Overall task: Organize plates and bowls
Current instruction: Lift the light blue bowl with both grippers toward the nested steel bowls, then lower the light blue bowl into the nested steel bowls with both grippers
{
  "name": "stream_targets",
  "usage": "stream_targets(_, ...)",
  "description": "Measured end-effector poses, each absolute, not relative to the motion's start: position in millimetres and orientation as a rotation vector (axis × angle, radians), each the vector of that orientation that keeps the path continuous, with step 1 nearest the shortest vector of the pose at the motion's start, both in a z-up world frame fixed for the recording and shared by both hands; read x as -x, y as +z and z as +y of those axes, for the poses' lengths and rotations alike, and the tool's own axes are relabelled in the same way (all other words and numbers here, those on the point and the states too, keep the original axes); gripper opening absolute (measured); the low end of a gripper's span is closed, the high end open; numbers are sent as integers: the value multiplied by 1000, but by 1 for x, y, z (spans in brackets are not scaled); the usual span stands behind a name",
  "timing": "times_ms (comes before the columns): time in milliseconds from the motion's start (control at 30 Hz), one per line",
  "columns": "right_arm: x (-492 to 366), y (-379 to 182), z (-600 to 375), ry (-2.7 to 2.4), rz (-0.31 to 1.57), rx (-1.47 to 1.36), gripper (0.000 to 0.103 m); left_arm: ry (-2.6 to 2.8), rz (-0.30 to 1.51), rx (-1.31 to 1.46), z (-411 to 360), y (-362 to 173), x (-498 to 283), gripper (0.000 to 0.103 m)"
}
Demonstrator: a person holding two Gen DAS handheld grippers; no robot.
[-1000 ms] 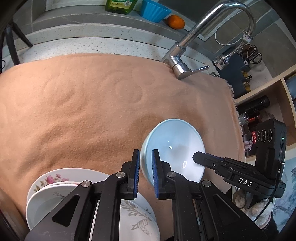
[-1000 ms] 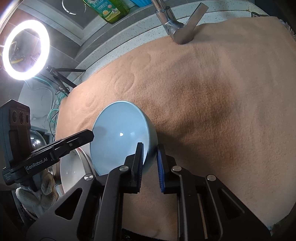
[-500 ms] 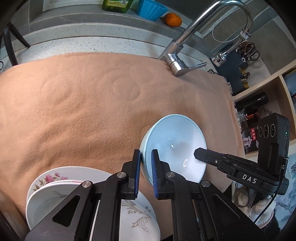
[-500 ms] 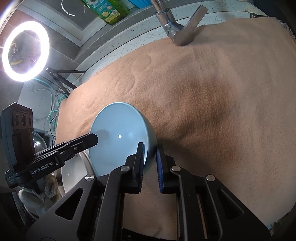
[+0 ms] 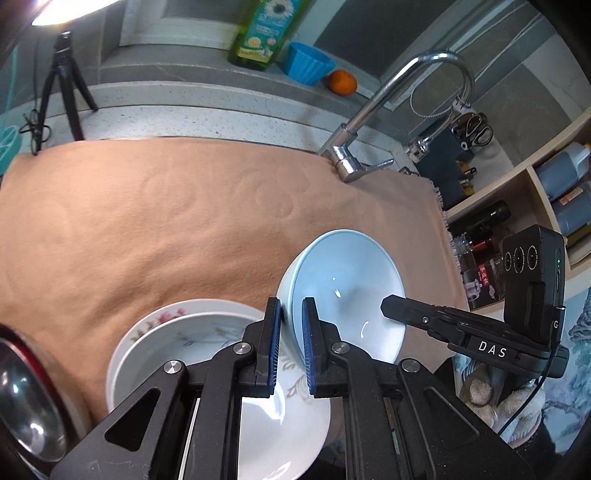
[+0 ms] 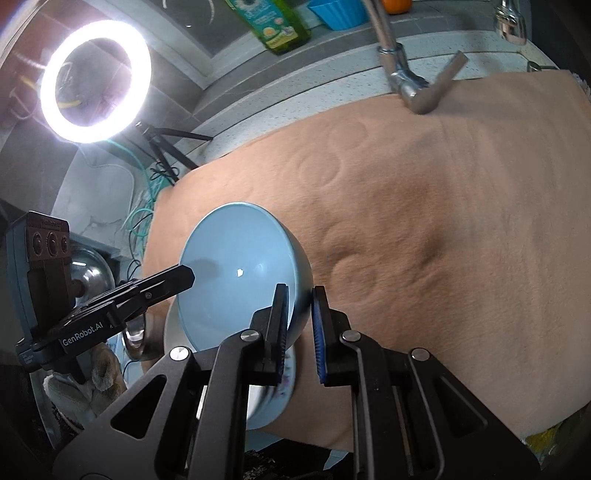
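Observation:
A light blue bowl is held between both grippers, lifted and tilted above the tan cloth. My left gripper is shut on its left rim. My right gripper is shut on its right rim; the bowl shows there too. The right gripper also appears in the left wrist view, and the left gripper in the right wrist view. A stack of white floral plates lies just below and left of the bowl, partly hidden by my left gripper.
A tan cloth covers the counter. A chrome faucet stands at its back edge. A green bottle, blue cup and orange sit on the ledge. A steel bowl is at left. A ring light glares.
Both grippers have lifted the blue bowl and carried it leftward, so it now hangs partly over the stack of floral plates. Both grips on the rim are unchanged.

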State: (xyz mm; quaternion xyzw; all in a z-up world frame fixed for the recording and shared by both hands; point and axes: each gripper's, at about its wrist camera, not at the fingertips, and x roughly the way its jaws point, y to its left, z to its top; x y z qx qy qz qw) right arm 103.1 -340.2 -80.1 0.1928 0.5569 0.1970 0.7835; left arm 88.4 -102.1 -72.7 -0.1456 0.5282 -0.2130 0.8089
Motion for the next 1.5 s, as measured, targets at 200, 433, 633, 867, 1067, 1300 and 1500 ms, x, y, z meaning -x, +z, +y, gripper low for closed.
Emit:
stream_targets(200, -91, -60, -305, 487, 1174, -397, 13, -427, 1094, 326, -68, -59, -68, 10)
stream_targets(433, -76, -44, -253, 562, 1161, -368, 13, -378, 1058, 365, -19, -48, -44, 10)
stream_targets(633, -68, -39, -211, 624, 1163, -346, 13, -322, 1044, 401, 22, -47, -29, 10)
stream_targets(867, -67, -38, -163, 686, 1179, -299, 13, -251, 1036, 449, 66, -53, -14, 10)
stream_targets(1067, -68, -43, -122, 729, 1203, -247, 13, -188, 1034, 487, 96, -60, -4, 10)
stream_targets(1300, -70, -56, -84, 753, 1237, -193, 13, -131, 1045, 512, 123, -71, 5, 10)
stream_targets(1500, -71, -70, -64, 751, 1275, -156, 13, -107, 1068, 521, 134, -83, 7, 10)
